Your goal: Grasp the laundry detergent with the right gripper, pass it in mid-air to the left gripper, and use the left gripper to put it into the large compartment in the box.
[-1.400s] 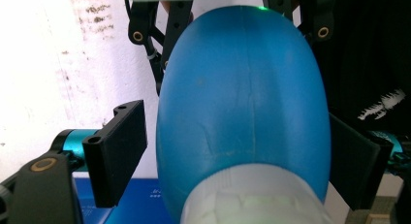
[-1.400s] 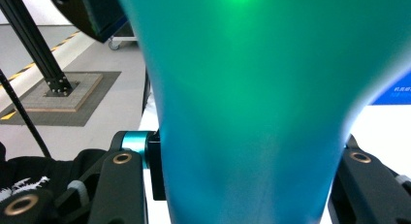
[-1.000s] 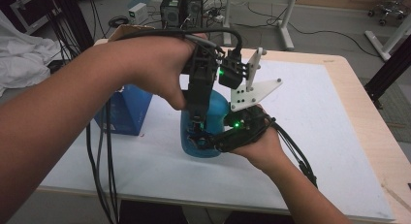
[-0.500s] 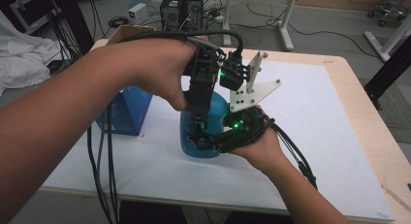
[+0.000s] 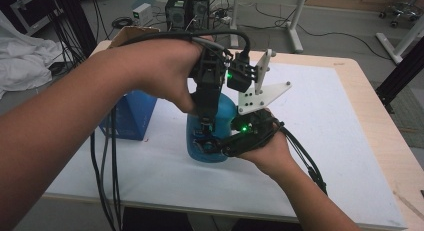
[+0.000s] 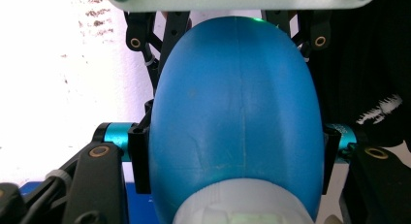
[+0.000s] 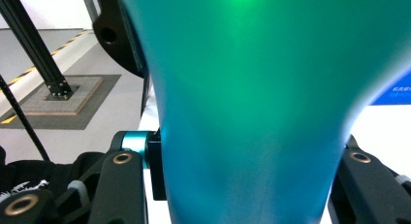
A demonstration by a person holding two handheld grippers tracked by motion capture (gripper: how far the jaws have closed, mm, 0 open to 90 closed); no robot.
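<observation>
High view shows a blue bottle standing upright near the middle of the white tabletop, gripped from two directions. Left gripper comes down from above, its jaws closed on the bottle's upper body; in the left gripper view the bottle sits between the two black pads, touching both. Right gripper reaches in from the right, low down, with its jaws clamped on the bottle's lower part; in the right gripper view the bottle presses against the pad on each side. Just left of the bottle stands a blue box.
</observation>
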